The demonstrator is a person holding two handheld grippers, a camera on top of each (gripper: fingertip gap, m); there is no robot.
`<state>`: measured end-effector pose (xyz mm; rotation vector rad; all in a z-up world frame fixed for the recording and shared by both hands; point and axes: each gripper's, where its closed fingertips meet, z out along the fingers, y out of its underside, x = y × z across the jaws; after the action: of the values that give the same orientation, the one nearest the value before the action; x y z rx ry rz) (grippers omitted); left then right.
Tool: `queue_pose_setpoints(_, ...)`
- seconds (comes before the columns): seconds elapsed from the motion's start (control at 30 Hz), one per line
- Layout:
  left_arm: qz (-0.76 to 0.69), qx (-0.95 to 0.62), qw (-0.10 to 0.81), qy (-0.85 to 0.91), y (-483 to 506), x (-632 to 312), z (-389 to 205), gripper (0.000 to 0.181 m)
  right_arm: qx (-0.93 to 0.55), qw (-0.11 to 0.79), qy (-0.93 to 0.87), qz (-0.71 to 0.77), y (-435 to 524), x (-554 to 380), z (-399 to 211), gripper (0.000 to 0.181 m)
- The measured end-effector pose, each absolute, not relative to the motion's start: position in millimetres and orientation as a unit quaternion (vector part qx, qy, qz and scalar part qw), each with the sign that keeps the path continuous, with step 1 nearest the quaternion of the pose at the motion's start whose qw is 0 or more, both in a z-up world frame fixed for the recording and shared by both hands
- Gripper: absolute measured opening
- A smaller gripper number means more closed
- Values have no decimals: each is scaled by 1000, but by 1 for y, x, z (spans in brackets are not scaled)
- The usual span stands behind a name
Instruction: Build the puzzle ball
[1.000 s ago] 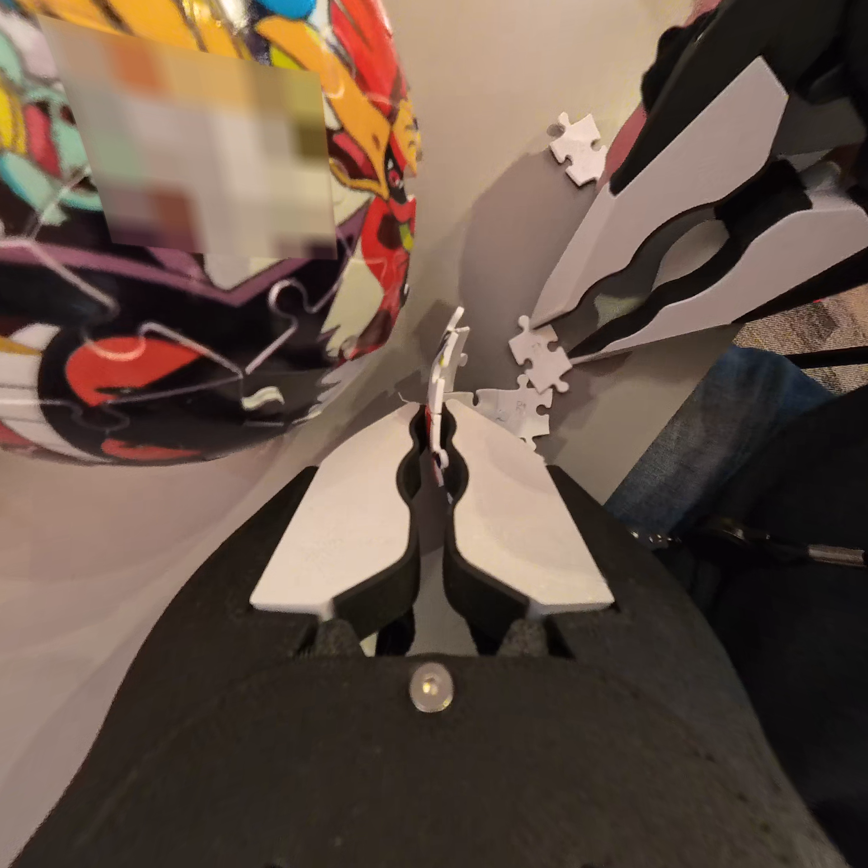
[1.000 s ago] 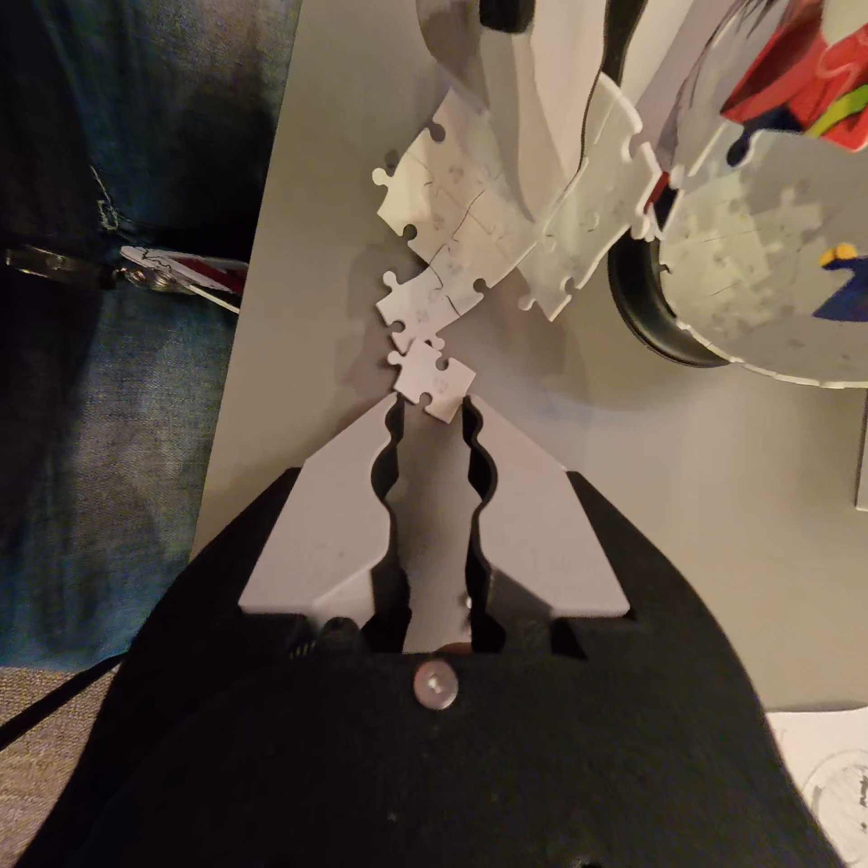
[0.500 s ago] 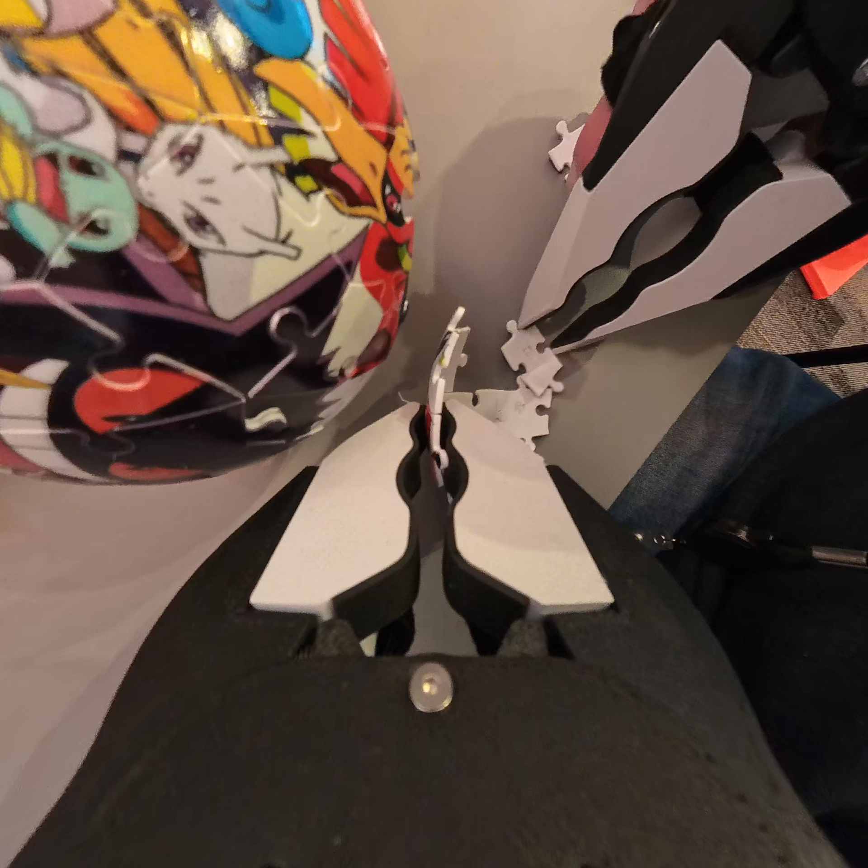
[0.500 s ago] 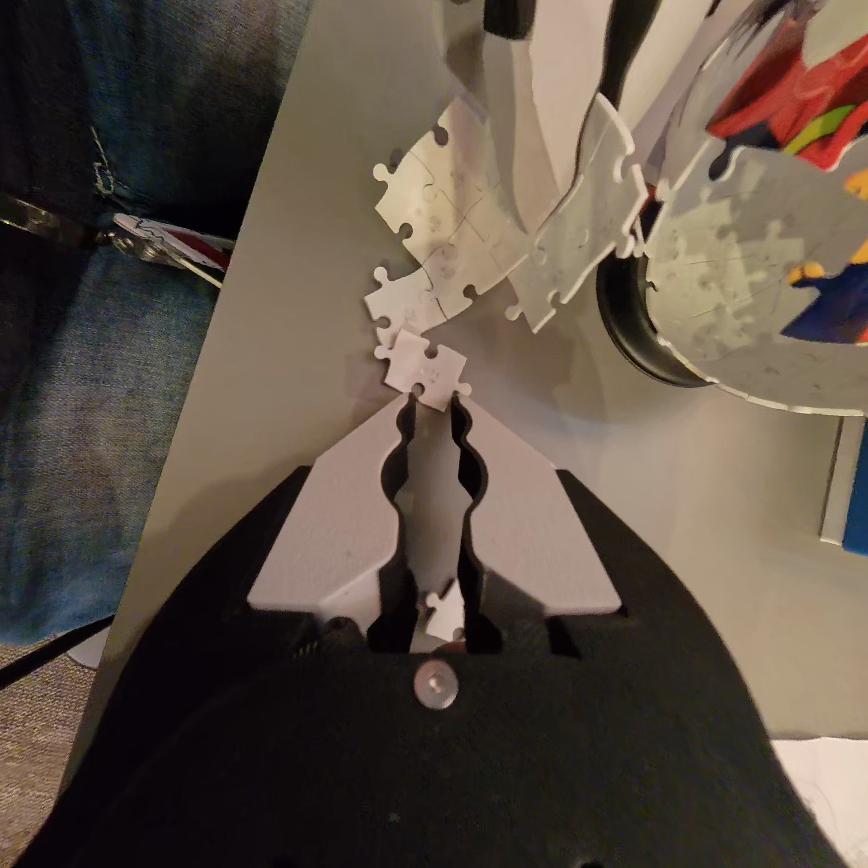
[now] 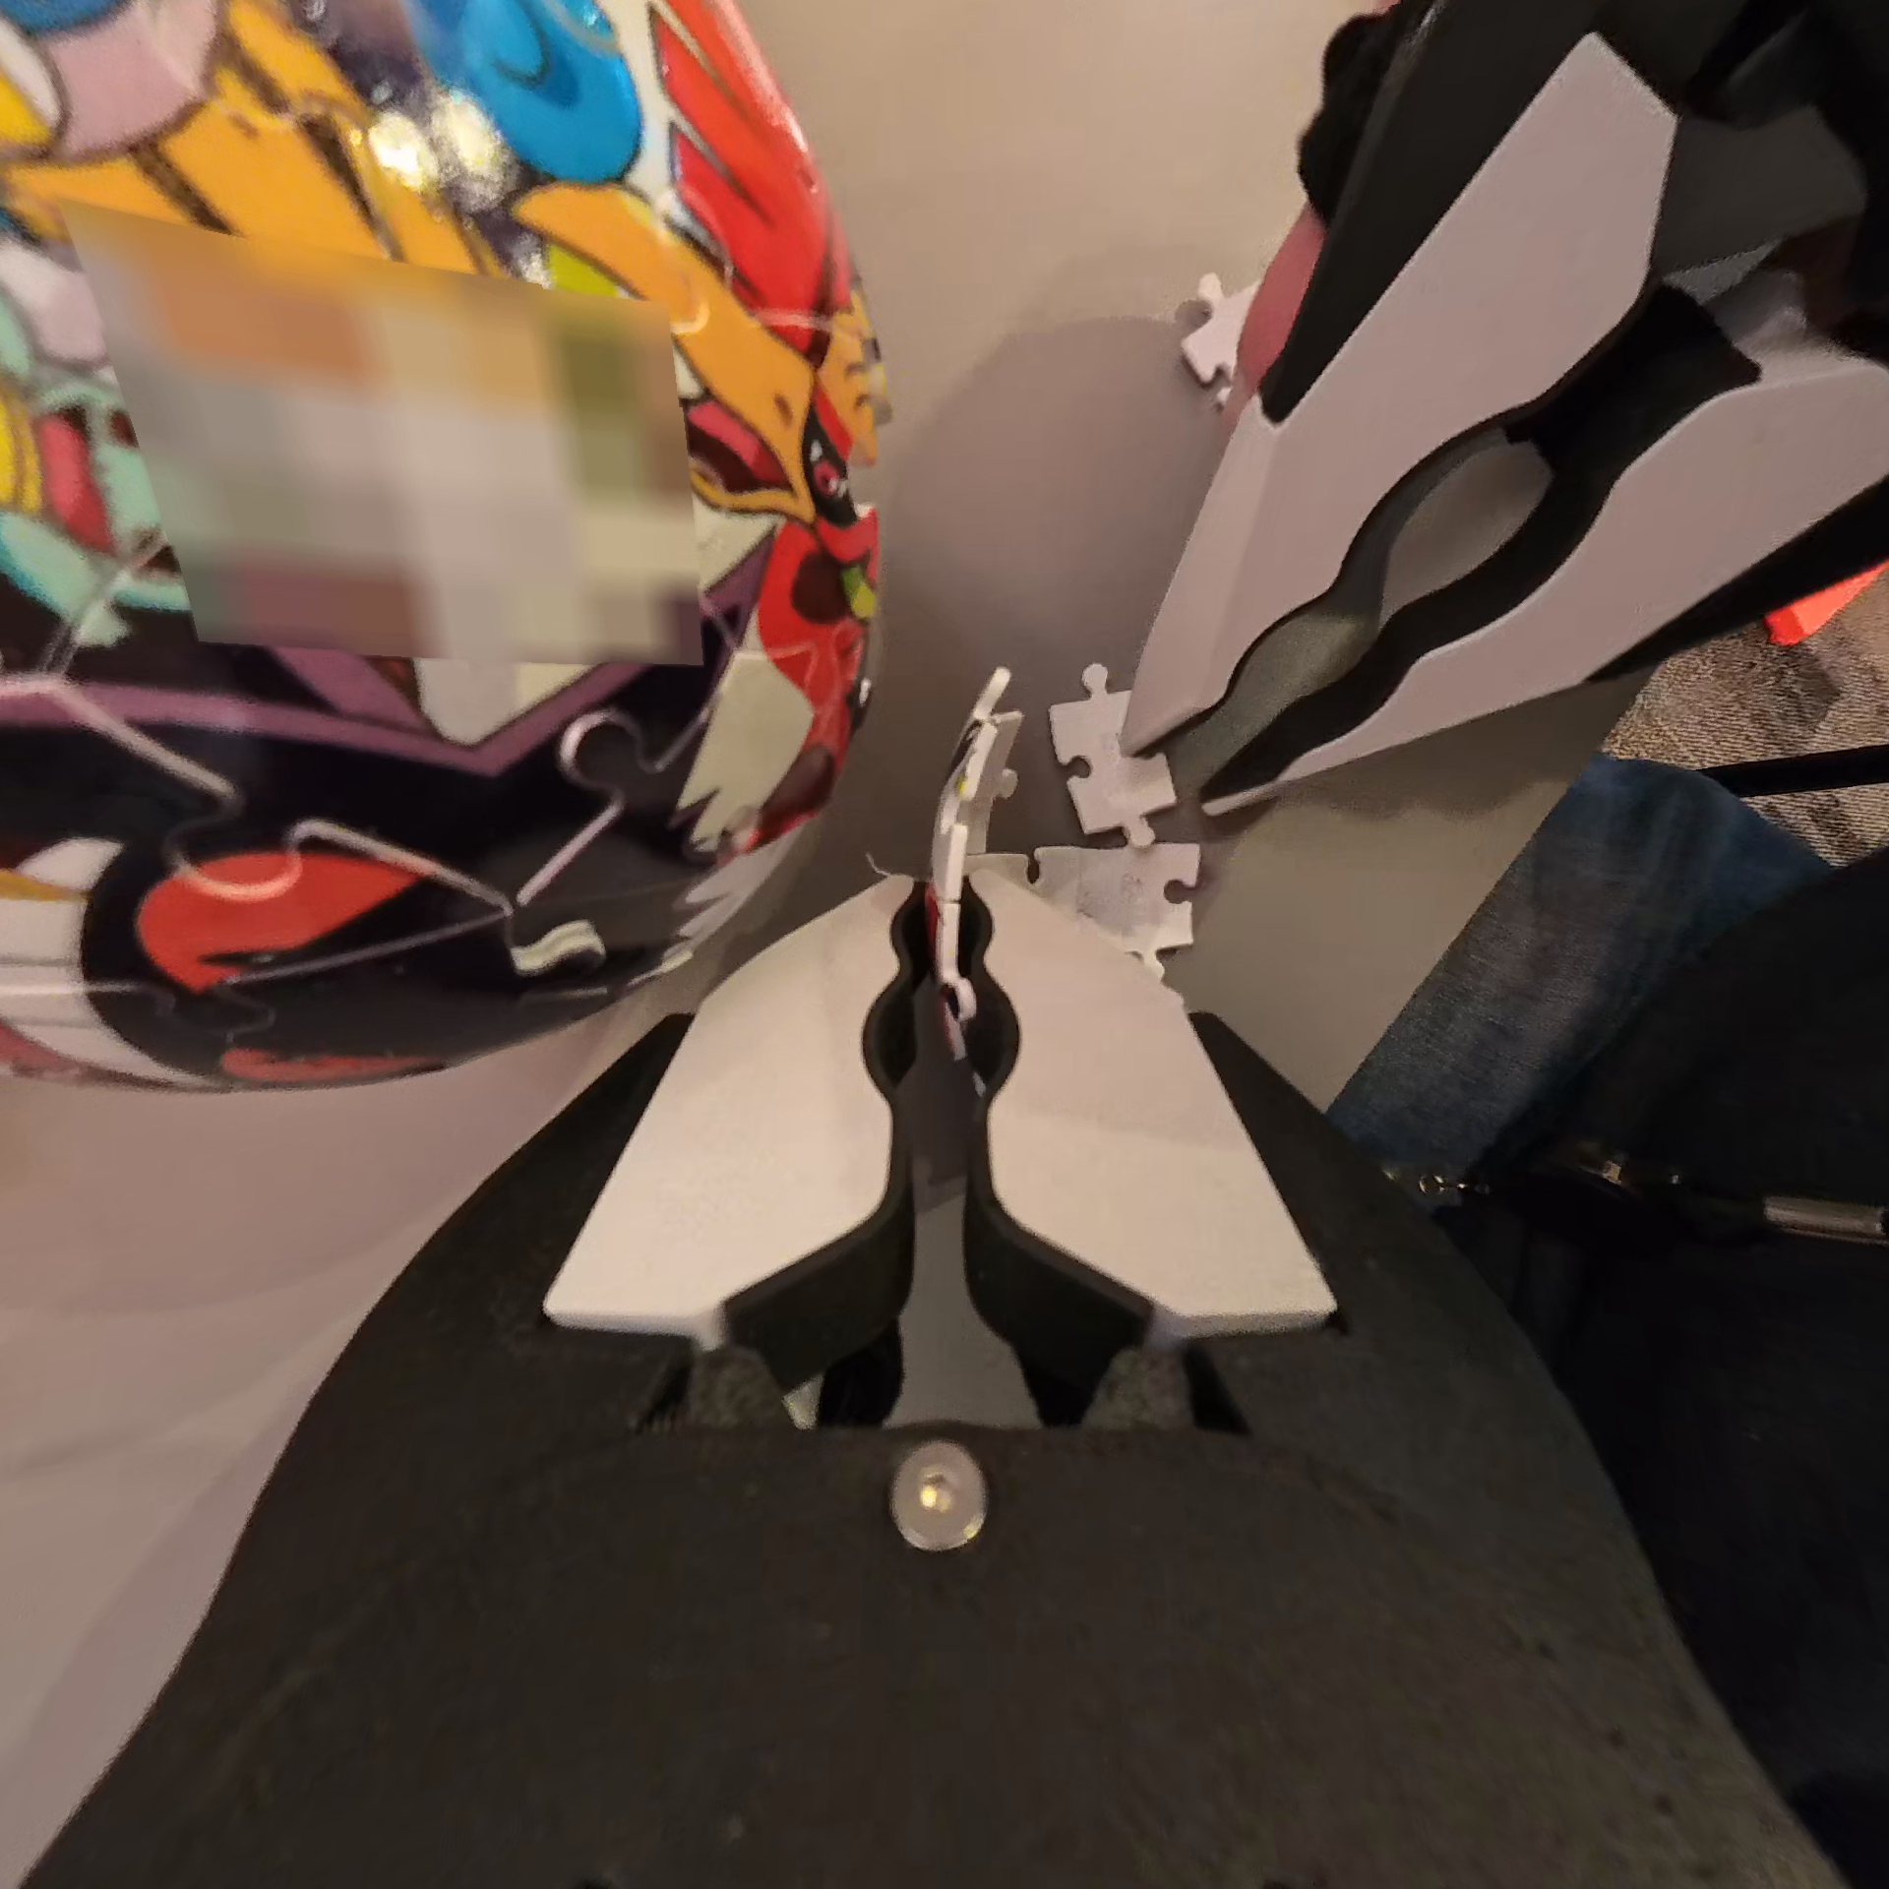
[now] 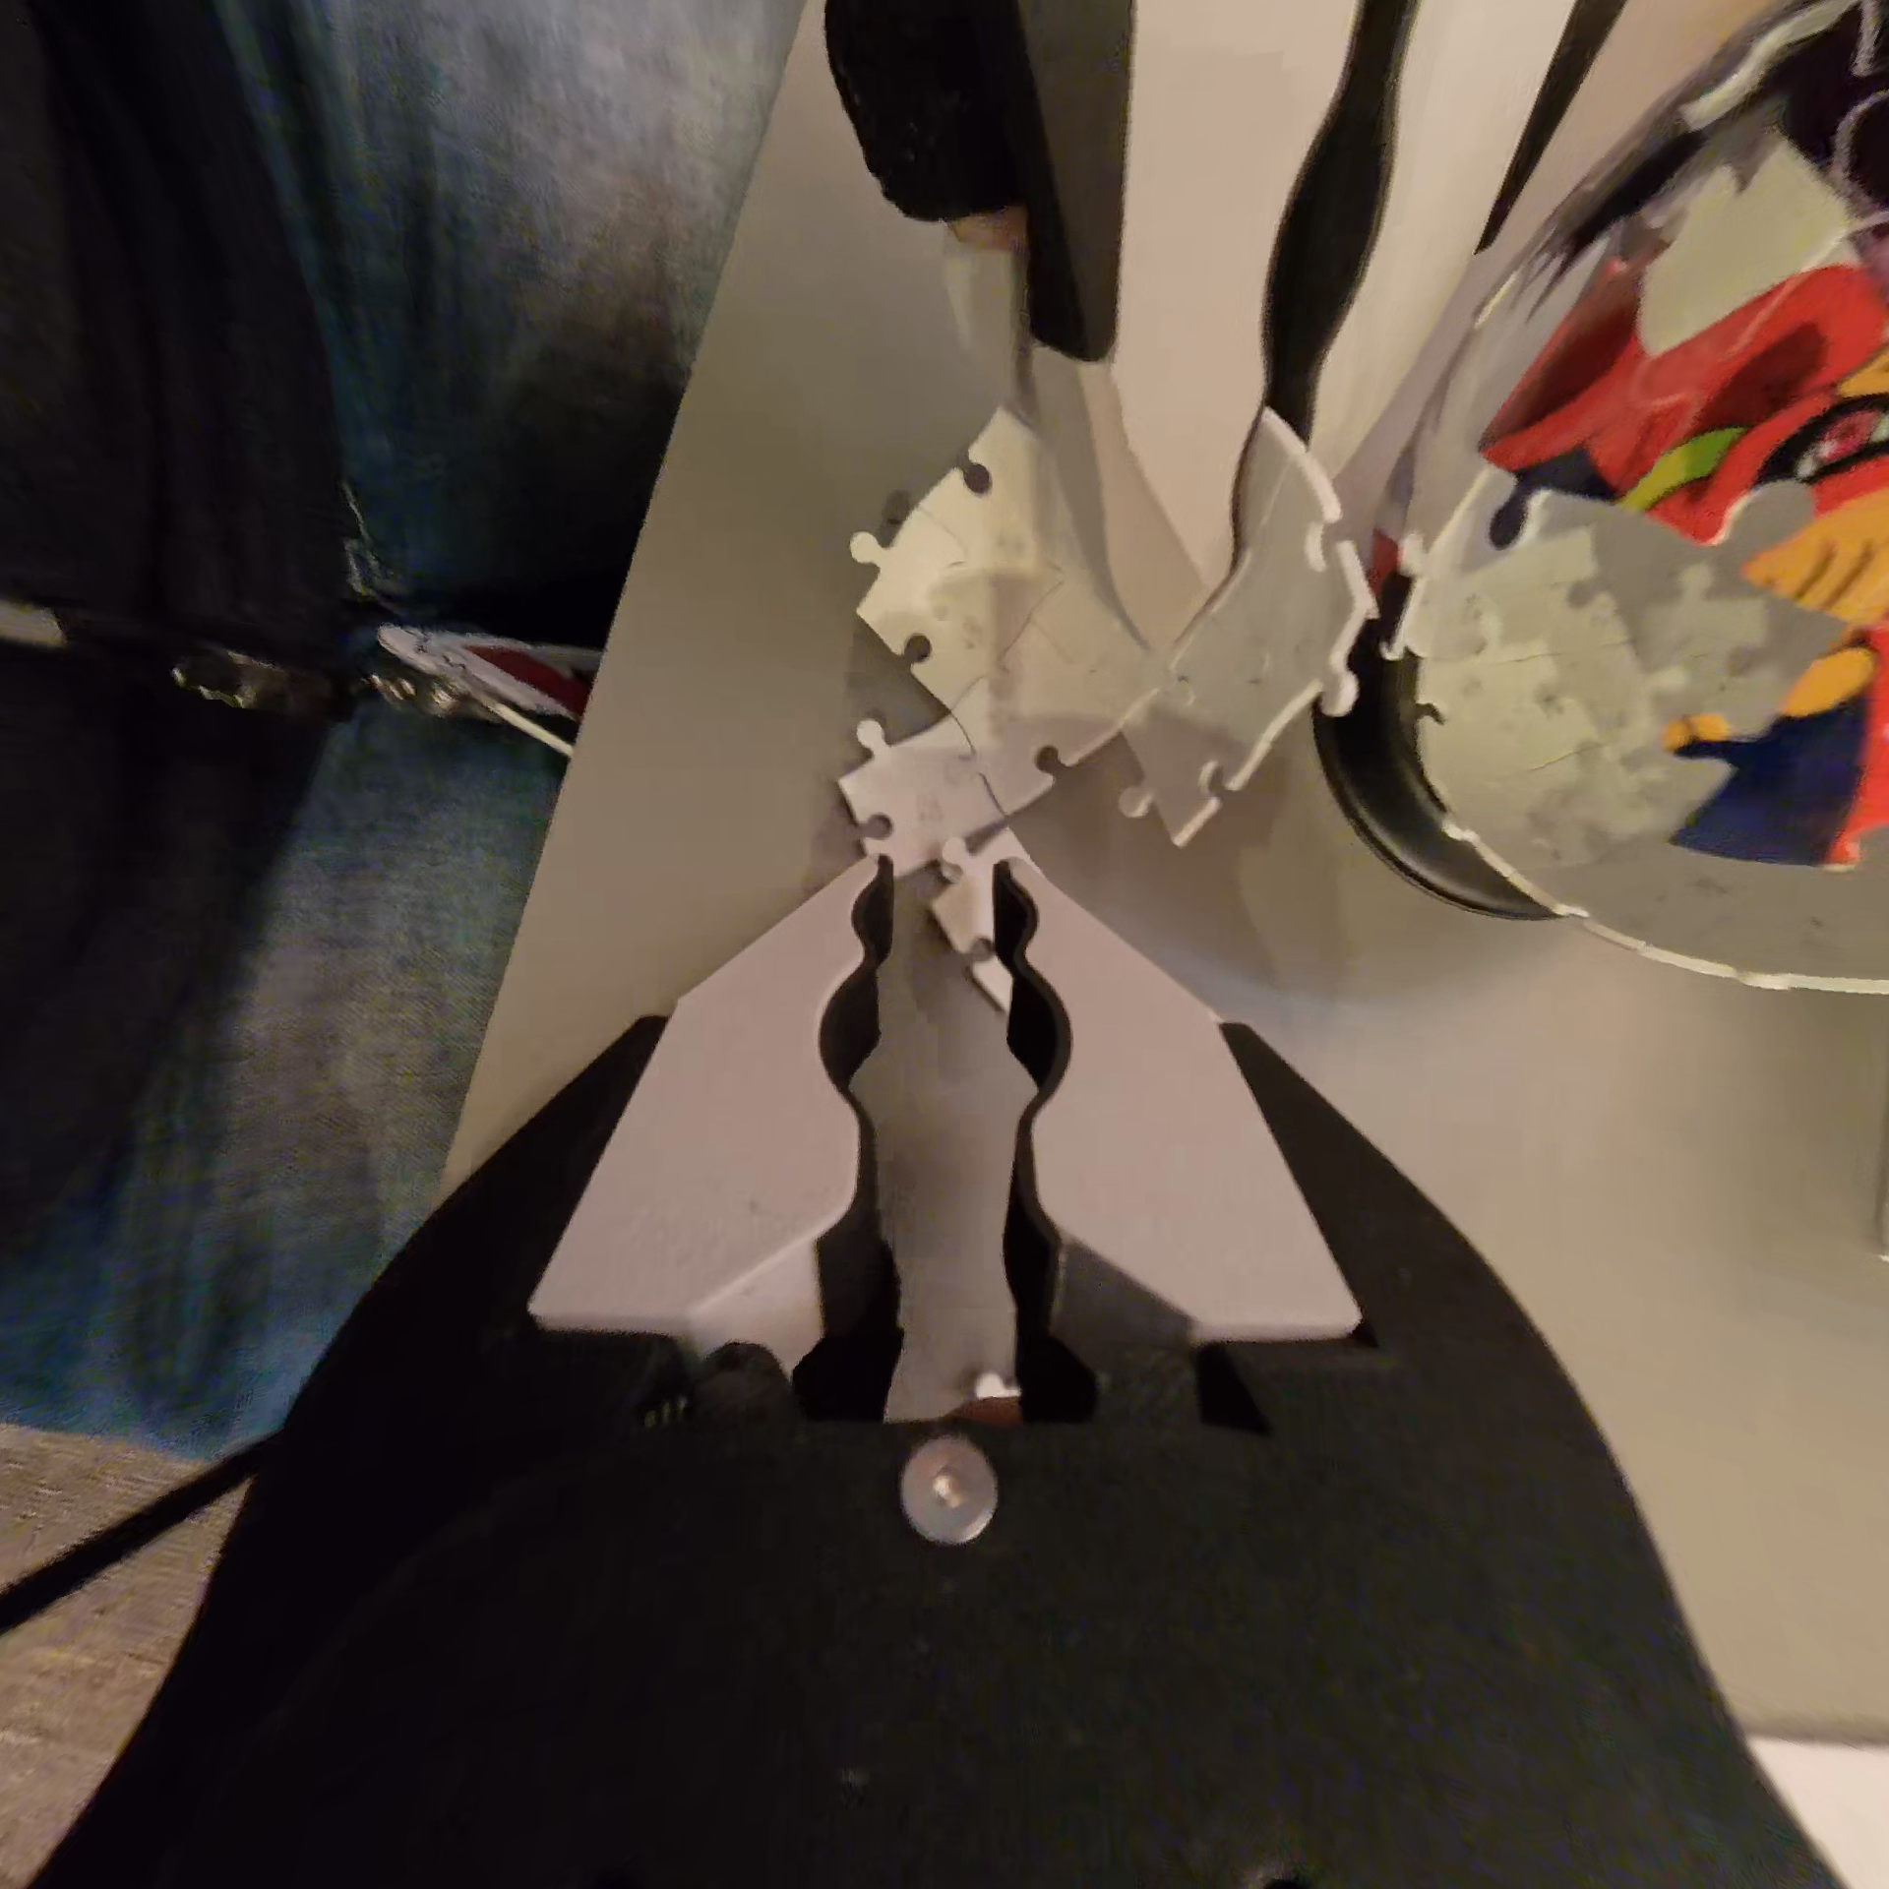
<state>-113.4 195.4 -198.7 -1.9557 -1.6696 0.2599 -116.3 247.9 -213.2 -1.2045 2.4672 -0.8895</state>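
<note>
Left tongs [image 5: 946,900] closed on curved strip of joined puzzle pieces [image 5: 971,787], strip standing on edge. Right tongs [image 6: 940,879] slightly open, tips at single loose piece [image 5: 1109,762] on grey tabletop [image 5: 1022,204]; grip not clear. Partly built colourful puzzle ball [image 5: 409,532] beside, on black ring stand [image 6: 1370,808].

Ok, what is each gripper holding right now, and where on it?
Left gripper pinches the joined strip of pieces edge-on at its near end. A single piece sits between the right gripper tips; grip unclear.
</note>
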Motion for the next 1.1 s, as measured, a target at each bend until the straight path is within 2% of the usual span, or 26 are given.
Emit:
queue_pose_setpoints(0.17, 95, -728, 276, -620, 196, -114, -200, 4, -369, 173, 866, -289, 250, -109, -222, 26)
queue_pose_setpoints(0.23, 94, -729, 277, -619, 197, -114, -200, 4, -371, 196, 861, -288, 255, -105, -219, 24)
queue_pose_setpoints(0.6, 97, -730, 275, -618, 197, -115, -200, 4, -364, 191, 863, -294, 272, -113, -207, 21)
queue_pose_setpoints(0.77, 97, -732, 274, -617, 197, -116, -200, 4, -323, 189, 894, -248, 285, -126, -223, 24)
queue_pose_setpoints(1.1, 98, -733, 272, -616, 198, -117, -200, 4, -331, 166, 892, -260, 275, -130, -226, 22)
